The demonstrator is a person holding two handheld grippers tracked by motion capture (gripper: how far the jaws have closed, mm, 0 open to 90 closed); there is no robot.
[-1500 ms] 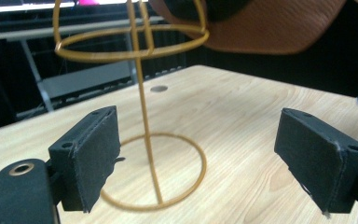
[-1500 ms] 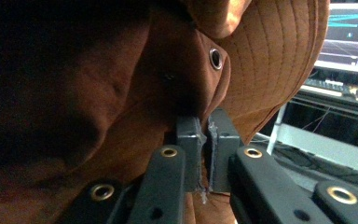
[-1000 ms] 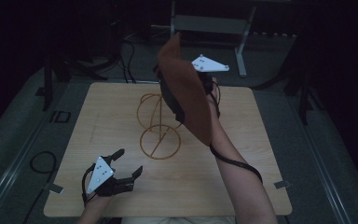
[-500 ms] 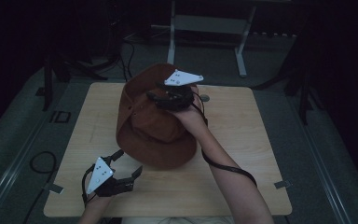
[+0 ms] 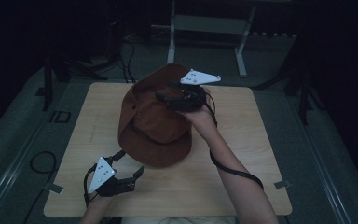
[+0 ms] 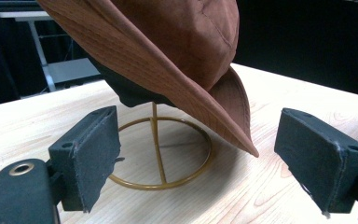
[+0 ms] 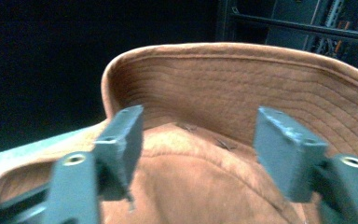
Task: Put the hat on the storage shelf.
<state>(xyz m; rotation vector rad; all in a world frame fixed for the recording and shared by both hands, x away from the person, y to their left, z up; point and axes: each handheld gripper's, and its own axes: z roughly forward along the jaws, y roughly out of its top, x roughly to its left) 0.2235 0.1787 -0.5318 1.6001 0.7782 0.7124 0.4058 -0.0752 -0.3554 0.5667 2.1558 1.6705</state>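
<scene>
A brown brimmed hat [image 5: 154, 126] [image 6: 168, 46] sits tilted over a gold wire stand [image 6: 161, 154] in the middle of the wooden table [image 5: 242, 154]. My right gripper [image 5: 165, 95] hovers over the crown from the far right, and its jaws stand open. In the right gripper view the right gripper [image 7: 198, 140] straddles the hat's crown [image 7: 205, 177] with the upturned brim behind. My left gripper [image 5: 130, 163] rests open near the table's front left, apart from the hat. In its own view the left gripper [image 6: 198, 154] frames the stand's ring and the brim tip.
A grey metal frame [image 5: 205, 23] stands on the floor beyond the table's far edge. Cables [image 5: 42, 161] lie on the floor to the left. A black strap [image 5: 235, 170] hangs from the right forearm over the table's right half.
The hat, held up on edge above the stand a second ago, has come down over the stand and now covers it. My right gripper followed it down. The left gripper stayed put.
</scene>
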